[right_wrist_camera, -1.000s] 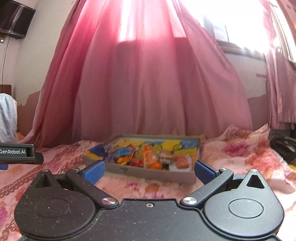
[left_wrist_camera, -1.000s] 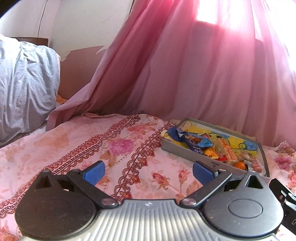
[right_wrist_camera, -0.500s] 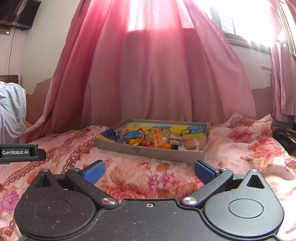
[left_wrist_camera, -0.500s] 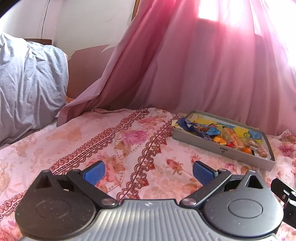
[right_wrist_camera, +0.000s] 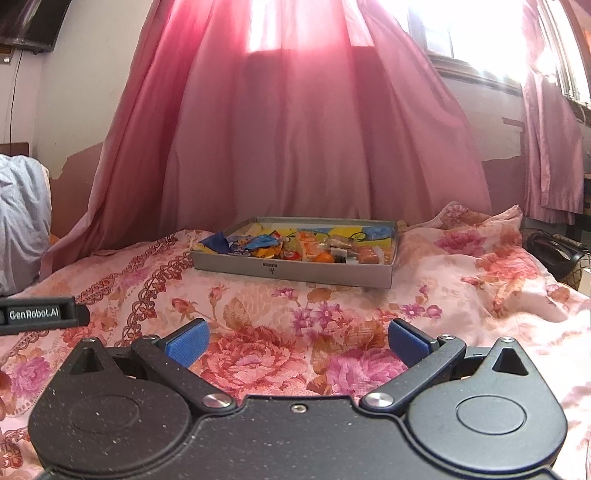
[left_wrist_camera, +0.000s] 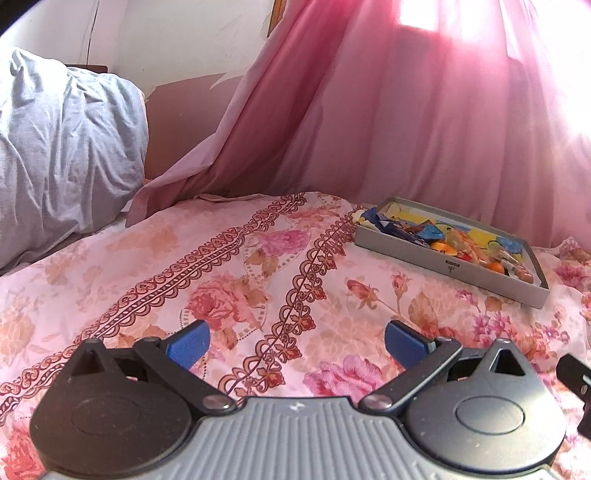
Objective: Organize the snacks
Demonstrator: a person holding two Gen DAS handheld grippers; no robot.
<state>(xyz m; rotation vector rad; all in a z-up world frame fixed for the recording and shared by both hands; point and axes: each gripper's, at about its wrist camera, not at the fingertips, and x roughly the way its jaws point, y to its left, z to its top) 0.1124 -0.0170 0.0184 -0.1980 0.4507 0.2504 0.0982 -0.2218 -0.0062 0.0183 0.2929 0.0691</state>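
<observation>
I am looking across a bed [right_wrist_camera: 461, 291] covered with a soft pink sheet printed with roses and lacy maroon border bands. Behind it hangs a thin pink curtain [right_wrist_camera: 314, 129], lit bright by the window, against a wall with peeling paint. A rumpled grey-blue pillow [left_wrist_camera: 62, 147] sits at the left of my left view, and a dark screen [right_wrist_camera: 29, 22] is mounted high in the corner of my right view.

The snacks [right_wrist_camera: 295, 247] lie heaped in a shallow rectangular grey box [right_wrist_camera: 291, 267] resting flat on the sheet, just in front of the curtain. They are crinkled wrappers in blue, yellow and orange, with a few small orange round pieces among them. The box's front wall carries a small dark mark whose lettering I cannot read. In my left view the same box [left_wrist_camera: 424, 251] sits off to the right.

My left gripper [left_wrist_camera: 295, 343] is held low over the sheet, well short of the box, its blue ribbed pads [left_wrist_camera: 188, 345] spread wide with nothing between them. My right gripper [right_wrist_camera: 297, 343] points straight at the box, jaws likewise wide apart and empty. At the left edge of that view a black bar reads "GenRobot.AI" [right_wrist_camera: 35, 314].
</observation>
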